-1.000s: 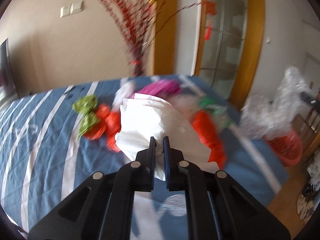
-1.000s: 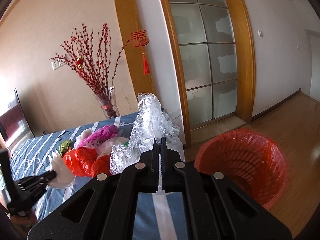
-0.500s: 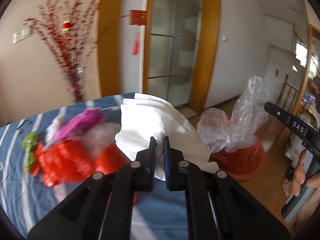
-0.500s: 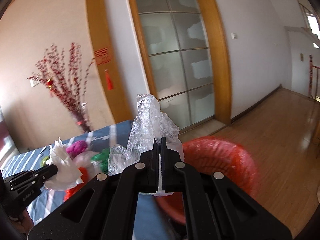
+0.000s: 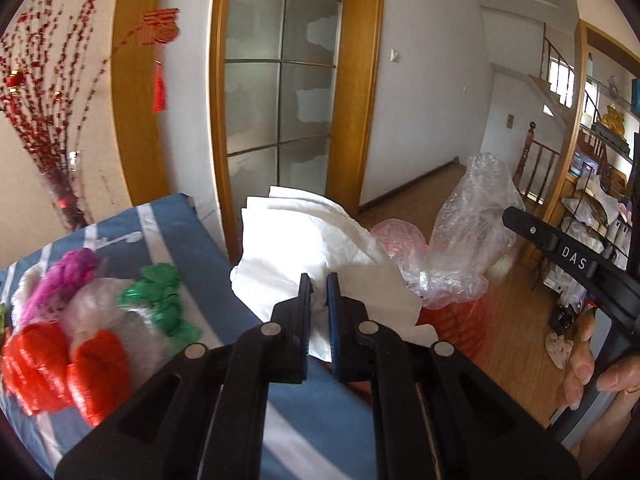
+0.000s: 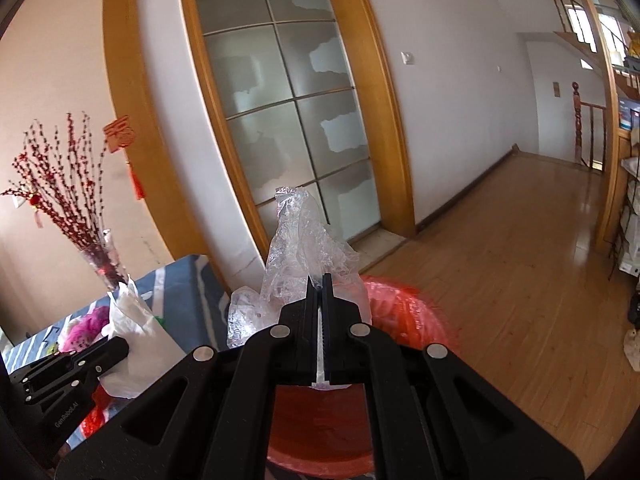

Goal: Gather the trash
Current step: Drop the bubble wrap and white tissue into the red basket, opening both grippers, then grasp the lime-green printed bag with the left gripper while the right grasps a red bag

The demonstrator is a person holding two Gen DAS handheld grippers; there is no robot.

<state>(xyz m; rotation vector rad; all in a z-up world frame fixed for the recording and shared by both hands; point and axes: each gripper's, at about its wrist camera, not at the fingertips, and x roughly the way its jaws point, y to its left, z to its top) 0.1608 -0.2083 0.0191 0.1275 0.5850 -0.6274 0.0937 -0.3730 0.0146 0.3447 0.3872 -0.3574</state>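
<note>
Left tongs point(image 5: 317, 280) clamp white tissue point(image 5: 304, 248) beside the red bin point(image 6: 404, 308); right tongs point(image 6: 319, 280) pinch clear plastic bag point(image 6: 304, 248) above the bin; other wrappers point(image 5: 80, 320) on bed.

the left gripper point(image 5: 317, 286) has its jaws pinched on a crumpled white paper tissue point(image 5: 312, 248), which billows up ahead of the fingertips. to its right the right gripper point(image 5: 510, 216) reaches in, a clear plastic bag point(image 5: 468, 232) bunched at its tip above a red basket point(image 5: 464, 332) on the wooden floor point(image 5: 516, 344). left of the tool, red, green, pink and clear wrappers point(image 5: 92, 320) lie on a blue striped cloth point(image 5: 192, 240).
</note>
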